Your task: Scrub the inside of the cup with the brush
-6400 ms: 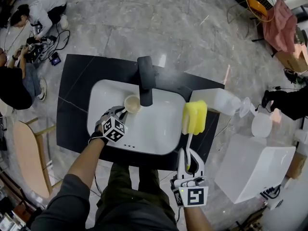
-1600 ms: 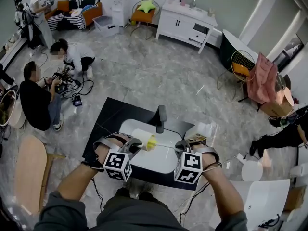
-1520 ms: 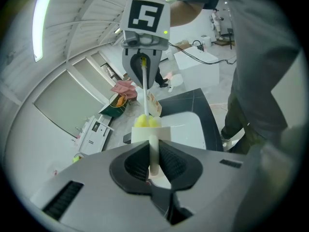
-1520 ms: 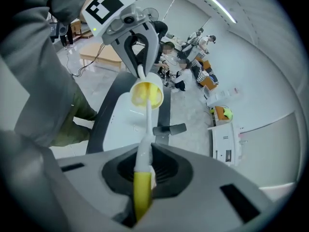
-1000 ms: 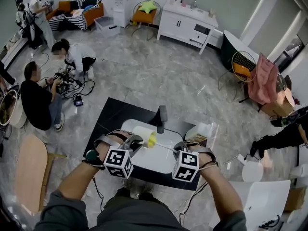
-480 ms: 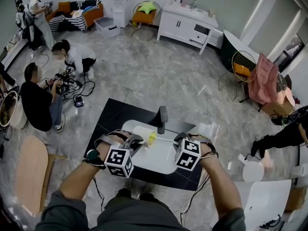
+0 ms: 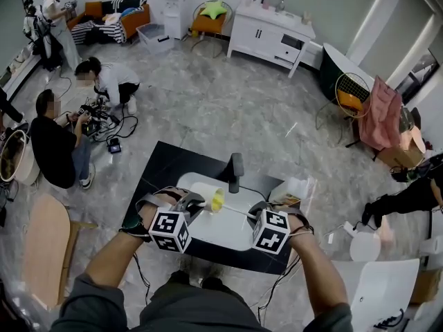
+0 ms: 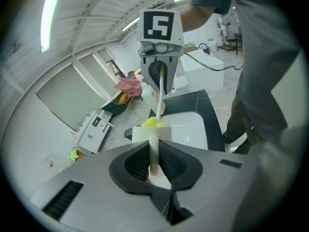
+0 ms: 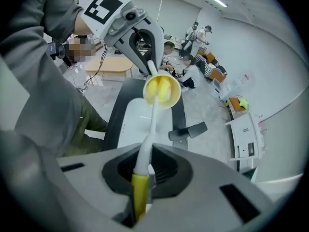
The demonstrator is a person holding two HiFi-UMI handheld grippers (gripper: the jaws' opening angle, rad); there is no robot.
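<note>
Two grippers meet over the white basin (image 7: 223, 232) from opposite sides, and the work happens in the narrow gap between them. The left gripper (image 8: 153, 164) has its jaws pinched nearly together on the thin handle (image 8: 153, 149) of the cream cup (image 7: 204, 194), holding the cup on its side in the air with the mouth turned toward the right hand. The right gripper (image 9: 141, 170) is clamped on the brush (image 9: 150, 129) where the yellow grip meets the white shaft, and the shaft runs straight across to the cup. The yellow sponge head (image 9: 160, 89) sits inside the mouth, filling most of the rim's circle, so there is little slack around it. The black faucet (image 7: 237, 171) stands just behind the cup, near its open end, which leaves the far side tight. Toward the person the basin lies open below both tools. The basin is set in a black counter (image 7: 154, 177) whose left corner and near edge are bare, while a pale box (image 7: 294, 187) sits at the counter's right end, just beyond the right gripper. Past the counter the grey floor (image 7: 208, 95) is wide open. Several people (image 7: 52, 140) crouch among cables well off to the left, and a wooden table (image 7: 41, 244) sits by the person's left elbow.
</note>
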